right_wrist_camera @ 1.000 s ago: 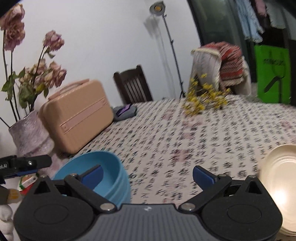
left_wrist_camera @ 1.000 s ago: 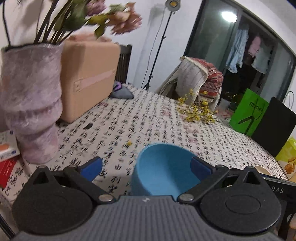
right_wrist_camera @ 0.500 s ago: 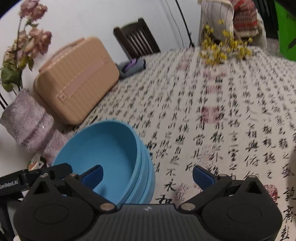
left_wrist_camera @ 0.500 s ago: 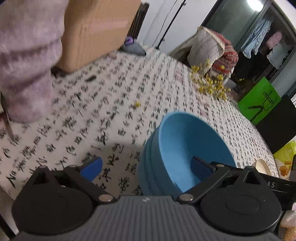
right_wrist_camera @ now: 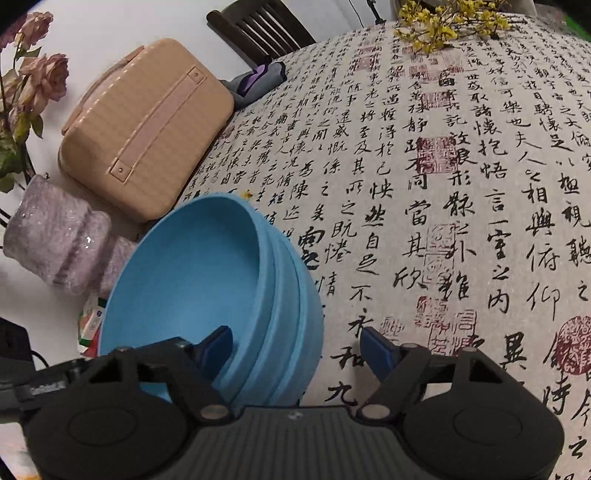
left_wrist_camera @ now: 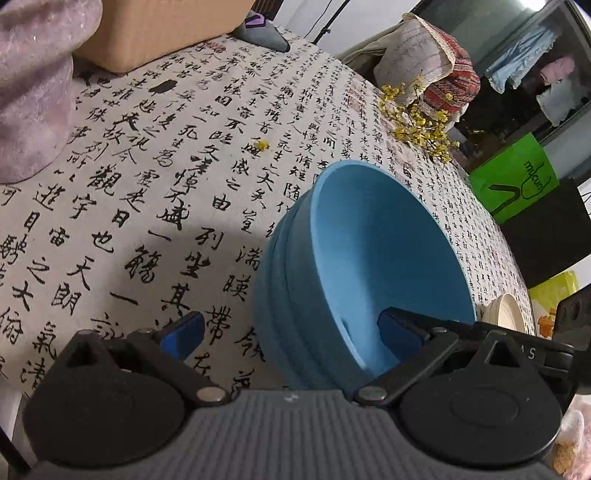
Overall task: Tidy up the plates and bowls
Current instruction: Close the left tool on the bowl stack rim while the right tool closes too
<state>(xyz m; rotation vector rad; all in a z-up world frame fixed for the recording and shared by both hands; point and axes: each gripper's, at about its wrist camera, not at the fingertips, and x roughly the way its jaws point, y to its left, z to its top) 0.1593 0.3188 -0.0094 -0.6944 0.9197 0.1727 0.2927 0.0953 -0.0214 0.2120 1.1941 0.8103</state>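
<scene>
A stack of nested blue bowls stands on the calligraphy tablecloth. My left gripper is open and straddles the stack's near wall, one finger inside the top bowl and one outside. My right gripper is open and straddles the opposite wall of the same blue bowls, its left finger inside and its right finger outside. A cream plate shows at the far right edge in the left wrist view.
A pink vase with dried roses and a tan suitcase stand close behind the bowls. Yellow dried flowers lie farther across the table. A dark wooden chair and a green bag stand beyond the table edge.
Both grippers have tilted downward and closed in on the blue bowl stack from opposite sides. The right gripper's jaws have narrowed around the stack's wall.
</scene>
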